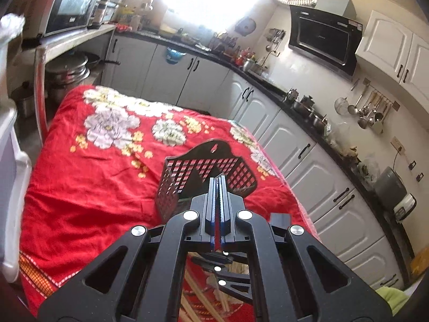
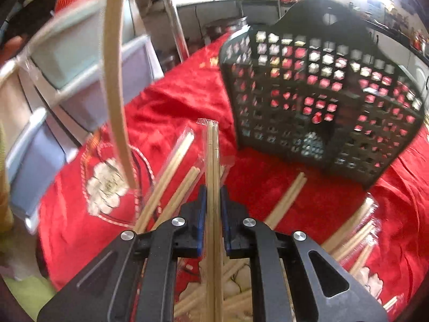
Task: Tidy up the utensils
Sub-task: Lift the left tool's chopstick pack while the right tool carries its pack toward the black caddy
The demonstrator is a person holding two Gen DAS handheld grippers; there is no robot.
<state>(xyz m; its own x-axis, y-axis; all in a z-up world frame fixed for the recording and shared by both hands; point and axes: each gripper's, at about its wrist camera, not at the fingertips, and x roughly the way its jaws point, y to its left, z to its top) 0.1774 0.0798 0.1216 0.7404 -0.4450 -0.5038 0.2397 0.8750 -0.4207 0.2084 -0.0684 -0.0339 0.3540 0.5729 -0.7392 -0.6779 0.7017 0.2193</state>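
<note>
My right gripper is shut on a plastic-wrapped pair of wooden chopsticks, held above the red floral cloth and pointing toward a black perforated utensil basket ahead to the right. Several more wrapped chopstick pairs lie on the cloth below and to both sides. A blurred pale stick hangs at the upper left. My left gripper is shut and empty, raised just in front of the same basket. Chopsticks show below its fingers.
Plastic drawer units stand left of the table. Kitchen cabinets and a cluttered counter run along the right, with a range hood above. A metal chair frame stands at the table's far left.
</note>
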